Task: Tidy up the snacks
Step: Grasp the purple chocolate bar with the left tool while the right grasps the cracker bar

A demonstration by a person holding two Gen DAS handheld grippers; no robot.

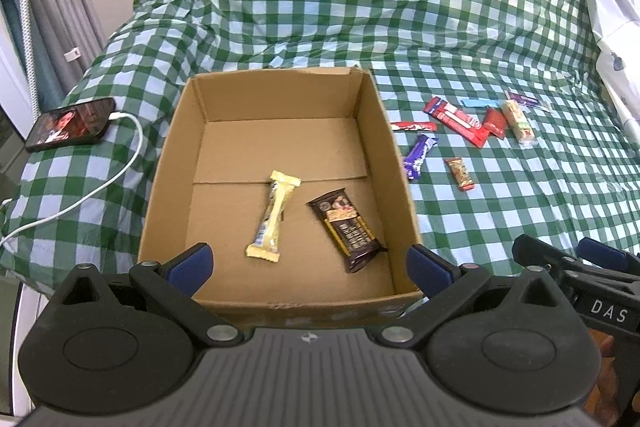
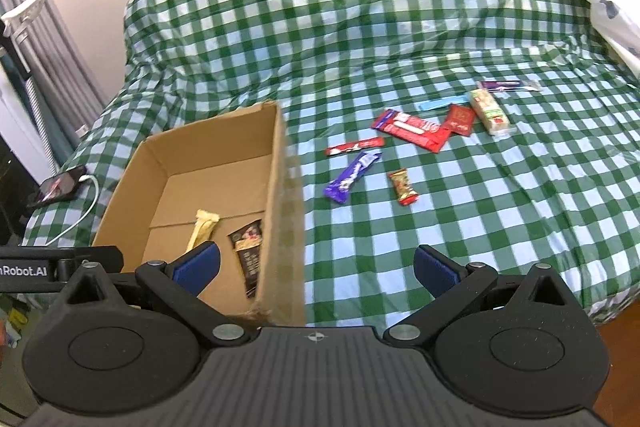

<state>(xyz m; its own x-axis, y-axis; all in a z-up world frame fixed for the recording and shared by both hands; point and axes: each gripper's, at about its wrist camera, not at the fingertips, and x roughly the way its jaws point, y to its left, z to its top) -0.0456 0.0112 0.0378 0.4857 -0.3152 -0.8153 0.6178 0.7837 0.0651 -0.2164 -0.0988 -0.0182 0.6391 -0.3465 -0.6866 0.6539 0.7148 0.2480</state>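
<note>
Cardboard box [image 1: 280, 163] sits open on the bed [image 1: 360, 7], centre of the left wrist view; green-and-white checked cover. Inside, on the box floor: a pale yellow bar [image 1: 272, 217] lying lengthwise, and just beside it to the right a dark brown chocolate bar [image 1: 348, 227], tilted. The two are apart, not touching.

Left gripper [image 1: 308, 265] hangs at the box's near rim, fingers spread wide, nothing between them. Right gripper [image 2: 316, 267] sits over the box's right wall and the bed, fingers likewise spread and empty.

Loose snacks lie on the cover right of the box, centre-right in the right wrist view: purple wrapper [image 2: 351, 177], small red-and-gold bar [image 2: 404, 187], thin red stick [image 2: 354, 146], large red pack [image 2: 414, 129], red square packet [image 2: 460, 119], pale wafer bar [image 2: 490, 113].

Phone [image 1: 70, 124] with white cable [image 1: 120, 163] at left edge of the bed.
</note>
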